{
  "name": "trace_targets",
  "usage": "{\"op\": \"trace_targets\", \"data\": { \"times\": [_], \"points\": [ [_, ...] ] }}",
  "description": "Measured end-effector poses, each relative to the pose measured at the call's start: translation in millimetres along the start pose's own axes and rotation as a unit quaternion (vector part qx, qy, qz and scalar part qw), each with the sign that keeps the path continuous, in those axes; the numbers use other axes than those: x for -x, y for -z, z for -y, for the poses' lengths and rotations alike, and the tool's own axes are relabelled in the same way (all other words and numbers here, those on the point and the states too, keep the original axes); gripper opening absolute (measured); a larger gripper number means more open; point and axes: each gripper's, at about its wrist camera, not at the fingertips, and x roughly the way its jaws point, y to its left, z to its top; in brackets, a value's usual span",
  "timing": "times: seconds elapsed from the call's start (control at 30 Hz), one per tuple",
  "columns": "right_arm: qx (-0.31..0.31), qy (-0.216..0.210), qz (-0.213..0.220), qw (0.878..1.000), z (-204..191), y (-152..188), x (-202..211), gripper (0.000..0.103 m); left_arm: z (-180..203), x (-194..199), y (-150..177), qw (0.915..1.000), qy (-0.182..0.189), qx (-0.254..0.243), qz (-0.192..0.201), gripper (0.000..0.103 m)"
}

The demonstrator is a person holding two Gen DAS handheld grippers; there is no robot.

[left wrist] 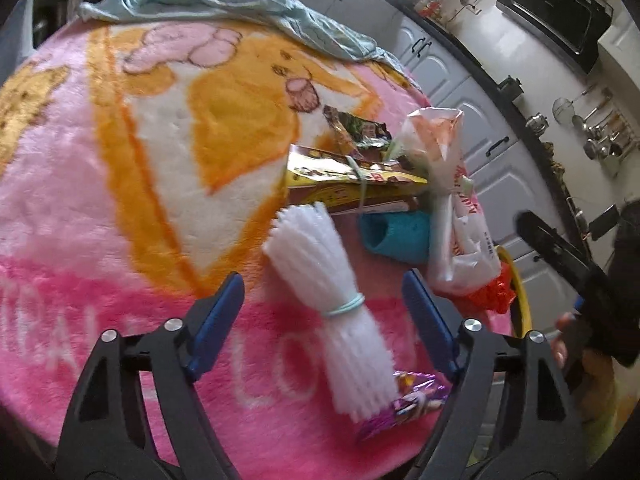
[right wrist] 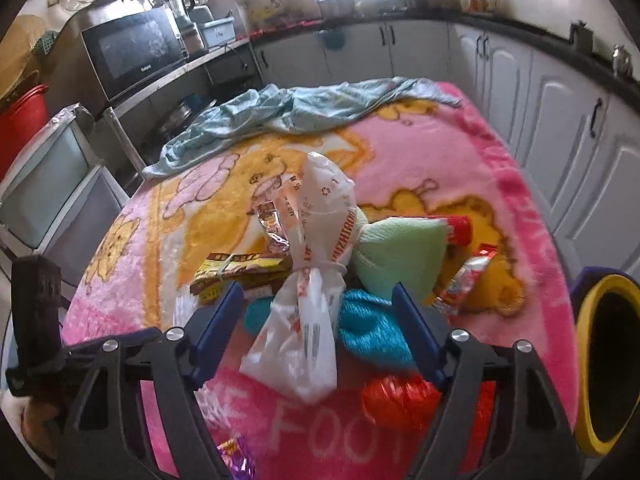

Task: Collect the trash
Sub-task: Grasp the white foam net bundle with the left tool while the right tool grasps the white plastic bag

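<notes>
I have the left gripper poised over the bundle of white straws, which lies on the pink blanket bound by a pale elastic band. The jaws stand released, one blue pad on each side of the bundle; I see no contact. This straddle suits a pinch across the narrow, banded middle.

The right gripper is likewise released, straddling the knotted white plastic bag. The pads do not touch it. The knot sits between the jaws, which I judge the firmest place to grip.

Remaining trash lies clustered in the centre of the blanket:
- a banded yellow-brown carton, left of the bag;
- a red crumpled wrapper, near right;
- a purple foil wrapper, nearest, partly under the straws;
- teal and green knitted items, possibly not trash.

Containers: a yellow-rimmed bin stands off the blanket's right edge. Its interior reads dark; I cannot tell its contents. The bag's contents are hidden.
</notes>
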Motion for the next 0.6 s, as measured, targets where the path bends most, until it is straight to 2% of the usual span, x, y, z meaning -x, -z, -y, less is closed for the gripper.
{"op": "trace_targets", "data": {
  "times": [0.13,0.2,0.37,0.4,0.6],
  "points": [
    [-0.002,-0.015,-0.03,0.999,-1,-10,-25,0.068,3,-13,-6,0.9998,0.003,0.011,-0.014,0.064],
    [-0.017,-0.025,-0.053,0.998,1,-13,-40,0.06,2,-19,-8,0.9996,0.002,0.018,-0.024,0.062],
    [-0.043,-0.044,-0.084,0.995,6,-14,-60,0.047,-5,-35,-10,0.9982,-0.007,0.036,-0.048,0.051],
    [-0.047,-0.044,-0.087,0.994,6,-14,-62,0.043,-7,-38,-10,0.9979,-0.007,0.039,-0.051,0.048],
    [-0.054,-0.053,-0.083,0.994,10,-10,-63,0.037,-19,-43,-10,0.9981,-0.005,0.04,-0.047,0.032]
  ]
}}
